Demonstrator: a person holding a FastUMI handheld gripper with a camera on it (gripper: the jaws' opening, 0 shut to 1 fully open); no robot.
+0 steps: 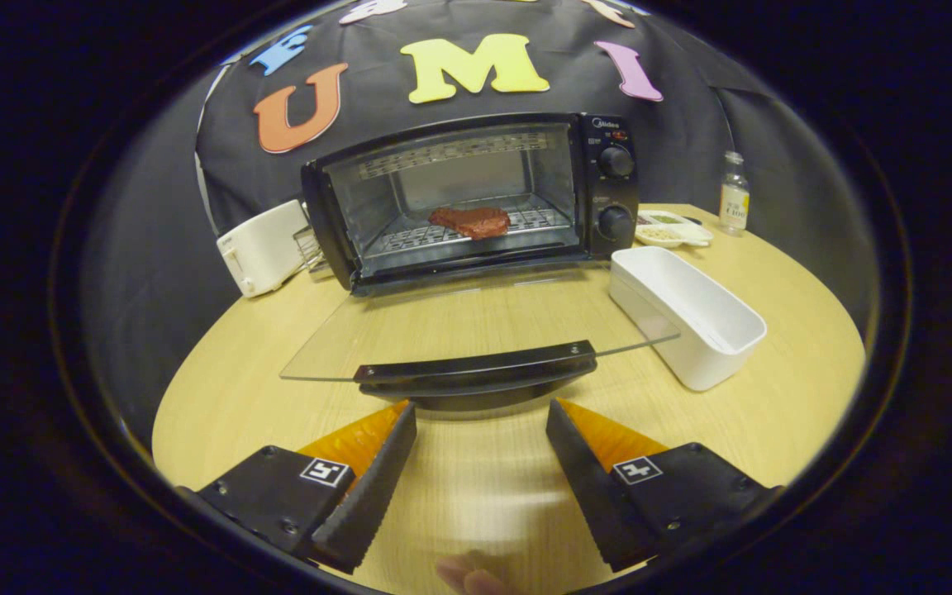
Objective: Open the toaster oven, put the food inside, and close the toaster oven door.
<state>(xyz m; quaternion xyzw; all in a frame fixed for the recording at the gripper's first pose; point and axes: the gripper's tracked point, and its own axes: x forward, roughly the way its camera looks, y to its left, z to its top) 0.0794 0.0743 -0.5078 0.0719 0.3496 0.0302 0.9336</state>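
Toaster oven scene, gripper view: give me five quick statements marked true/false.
1. The oven door is open. True.
2. The meat lies in the white tub. False: it lies on the rack inside the oven.
3. The gripper is shut on the door handle. False: the fingers are open, just short of the handle, holding nothing.
4. A white toaster stands left of the oven. True.
5. The small bottle lies tipped over. False: it stands upright on the table, beyond the tub.
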